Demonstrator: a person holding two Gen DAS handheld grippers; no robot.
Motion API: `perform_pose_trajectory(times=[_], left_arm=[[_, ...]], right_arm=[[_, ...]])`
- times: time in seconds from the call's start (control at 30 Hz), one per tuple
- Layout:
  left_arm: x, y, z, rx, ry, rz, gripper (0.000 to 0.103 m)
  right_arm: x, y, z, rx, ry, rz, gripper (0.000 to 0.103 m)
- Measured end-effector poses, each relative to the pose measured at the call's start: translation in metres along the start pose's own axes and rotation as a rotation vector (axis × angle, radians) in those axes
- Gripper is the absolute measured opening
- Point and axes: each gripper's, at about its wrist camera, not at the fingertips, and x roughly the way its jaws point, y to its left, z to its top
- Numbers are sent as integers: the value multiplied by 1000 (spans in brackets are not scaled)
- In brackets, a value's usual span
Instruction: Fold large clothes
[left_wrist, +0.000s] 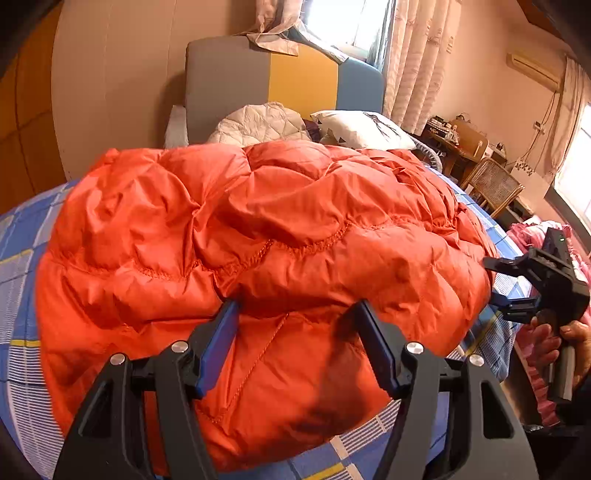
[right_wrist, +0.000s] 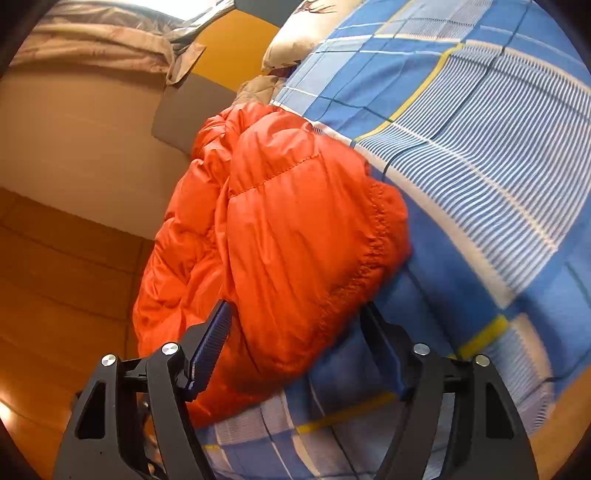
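A puffy orange down jacket (left_wrist: 258, 221) lies bunched on a bed with a blue checked sheet (left_wrist: 22, 229). My left gripper (left_wrist: 295, 306) is open at the jacket's near edge. Its blue-padded fingers (left_wrist: 221, 332) stand wide apart, with quilted fabric bulging between them and a fold lying over their tips. A hand holds my right gripper (left_wrist: 491, 280) at the jacket's right edge, jaws apart. In the right wrist view the right gripper (right_wrist: 295, 308) is open. One finger (right_wrist: 210, 339) lies against the jacket (right_wrist: 288, 229), and the other is over the sheet (right_wrist: 480, 147).
Pillows (left_wrist: 362, 129) and a white quilt (left_wrist: 258, 123) lie at the grey, yellow and blue headboard (left_wrist: 280, 77). A wicker chair (left_wrist: 491, 184) and a cluttered desk (left_wrist: 454, 140) stand to the right of the bed. Pink cloth (left_wrist: 532, 236) lies near the right hand. Wooden floor (right_wrist: 66, 288) borders the bed.
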Motion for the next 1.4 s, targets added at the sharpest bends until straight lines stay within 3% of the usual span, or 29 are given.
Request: perform_pose_trajectory(times=[0.07, 0.17, 0.23, 0.4, 0.6, 0.83, 0.9, 0.93, 1.0, 1.07, 1.17, 1.4], left_arm=[[2, 3, -3, -16, 4, -17, 65], [0, 3, -7, -26, 4, -33, 64], [-2, 2, -10, -26, 10, -44, 64], [-18, -14, -21, -19, 21, -90, 64], [-36, -41, -32, -32, 13, -160, 63], [-28, -63, -14, -3, -10, -142, 63], [-26, -65, -14, 17, -12, -135, 64], [-24, -65, -15, 31, -8, -121, 65], [-23, -64, -17, 59, 7, -113, 66], [-26, -61, -18, 89, 2, -78, 68], [-38, -51, -23, 90, -16, 20, 72], [-59, -9, -41, -102, -37, 176, 73]], right_arm=[[1, 4, -1, -12, -17, -10, 41], [-8, 7, -3, -24, -33, 10, 20], [-17, 10, -4, -43, -43, 19, 14], [-62, 19, -18, -122, -63, 34, 10], [-95, -24, -34, -64, -55, -9, 10], [-85, -29, -29, -33, -62, -14, 28], [-85, -31, -28, -24, -63, -19, 43], [-87, -31, -30, -30, -67, -33, 51], [-91, -29, -31, -67, -77, -81, 57], [-92, -24, -32, -123, -81, -175, 66], [-90, -15, -33, -195, -81, -244, 71], [-78, -17, -24, -157, -74, -220, 72]])
